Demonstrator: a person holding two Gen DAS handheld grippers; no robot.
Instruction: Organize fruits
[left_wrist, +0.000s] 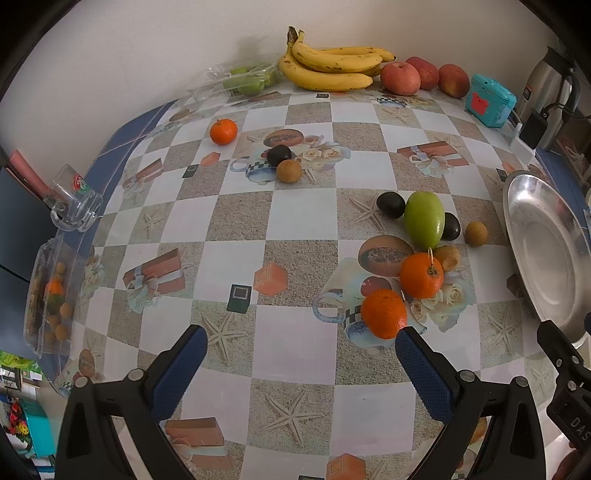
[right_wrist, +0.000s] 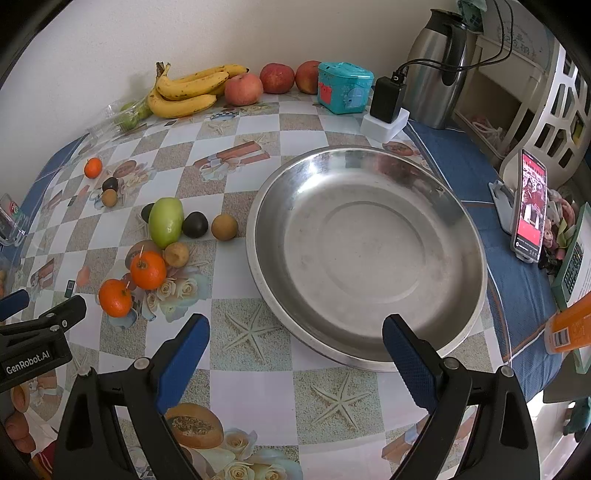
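Observation:
A cluster of loose fruit lies on the patterned tablecloth: two oranges (left_wrist: 384, 313) (left_wrist: 421, 275), a green mango (left_wrist: 424, 219), dark avocados (left_wrist: 390, 205) and small brown fruits (left_wrist: 475, 233). Farther back sit another orange (left_wrist: 223, 131), a dark fruit (left_wrist: 279, 155) and a brown one (left_wrist: 289, 171). My left gripper (left_wrist: 301, 341) is open, its right finger almost at the nearest orange. A wide steel basin (right_wrist: 369, 295) stands empty to the right of the cluster (right_wrist: 166, 221). My right gripper (right_wrist: 295, 334) hangs open over the basin's near rim.
Bananas (left_wrist: 332, 62), red apples (left_wrist: 400, 78) and a clear box of green fruit (left_wrist: 247, 79) line the back wall. A teal tin (right_wrist: 343, 86), charger (right_wrist: 386, 99) and steel jug (right_wrist: 436, 62) stand behind the basin. A phone (right_wrist: 530, 206) leans at right. A glass mug (left_wrist: 72, 203) lies at the left edge.

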